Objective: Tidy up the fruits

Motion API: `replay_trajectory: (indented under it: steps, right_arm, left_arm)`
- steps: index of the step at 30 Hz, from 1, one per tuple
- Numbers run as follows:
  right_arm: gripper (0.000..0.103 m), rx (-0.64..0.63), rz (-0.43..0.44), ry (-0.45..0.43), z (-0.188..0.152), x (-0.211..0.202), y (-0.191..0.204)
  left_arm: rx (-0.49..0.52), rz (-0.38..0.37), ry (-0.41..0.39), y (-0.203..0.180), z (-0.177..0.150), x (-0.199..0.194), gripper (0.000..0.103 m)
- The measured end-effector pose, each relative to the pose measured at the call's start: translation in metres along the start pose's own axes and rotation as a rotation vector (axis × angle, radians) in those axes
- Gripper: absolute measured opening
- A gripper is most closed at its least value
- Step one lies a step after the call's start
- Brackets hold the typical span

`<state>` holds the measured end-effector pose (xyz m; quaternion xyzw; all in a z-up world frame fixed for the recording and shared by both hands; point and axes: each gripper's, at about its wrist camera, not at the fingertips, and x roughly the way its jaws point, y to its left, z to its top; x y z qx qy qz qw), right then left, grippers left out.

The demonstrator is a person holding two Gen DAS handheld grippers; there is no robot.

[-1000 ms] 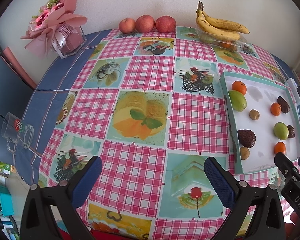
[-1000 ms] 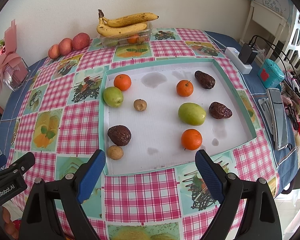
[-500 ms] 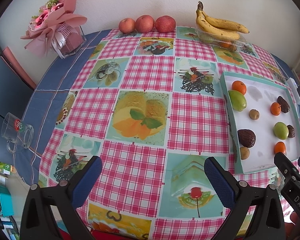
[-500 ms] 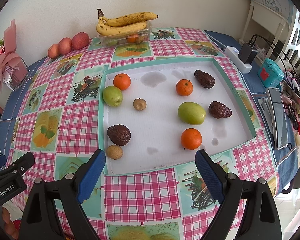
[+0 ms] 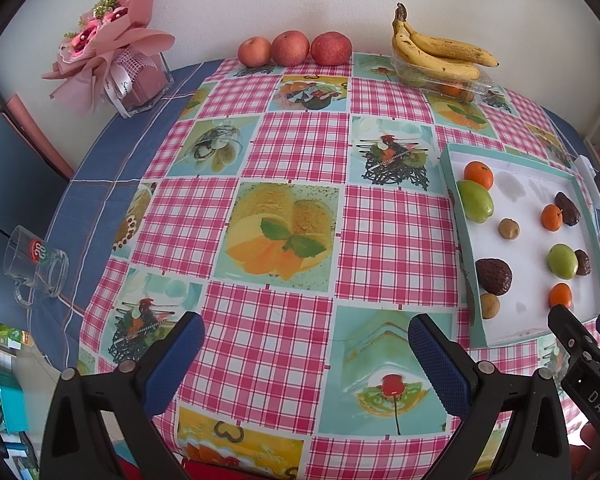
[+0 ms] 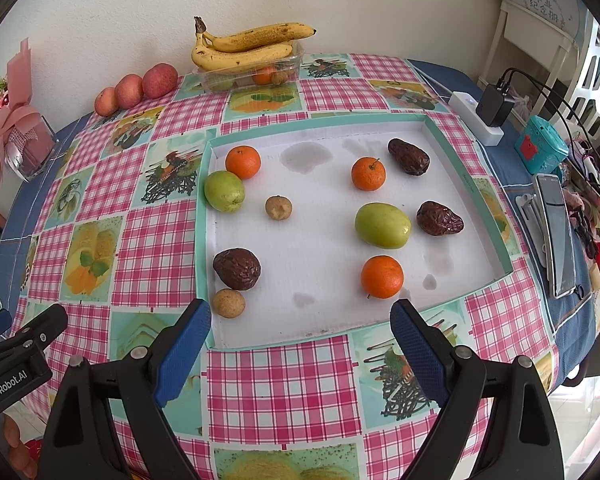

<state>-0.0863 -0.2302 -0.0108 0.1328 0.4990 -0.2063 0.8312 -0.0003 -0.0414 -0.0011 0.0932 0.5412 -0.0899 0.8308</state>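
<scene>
A shallow white tray with a teal rim holds loose fruit: three oranges, one near the front, two green fruits, three dark wrinkled fruits and two small brown ones. My right gripper hovers open just short of the tray's near rim, nothing between its fingers. My left gripper is open over the checked tablecloth, left of the tray. Each gripper's black frame shows at the edge of the other's view.
At the back wall sit three red apples, bananas on a clear fruit box and a pink bouquet. A glass mug stands at the left edge. A power strip, teal box and phone lie to the right.
</scene>
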Motion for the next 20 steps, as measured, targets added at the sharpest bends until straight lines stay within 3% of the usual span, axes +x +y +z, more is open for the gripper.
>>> replay_trajectory:
  steps: [20]
  right_arm:
    - [0.092,-0.002,-0.002,0.005,0.0006,0.0006,0.0005]
  left_arm:
    - [0.000,-0.002,0.002,0.0008,0.0001,0.0006,0.103]
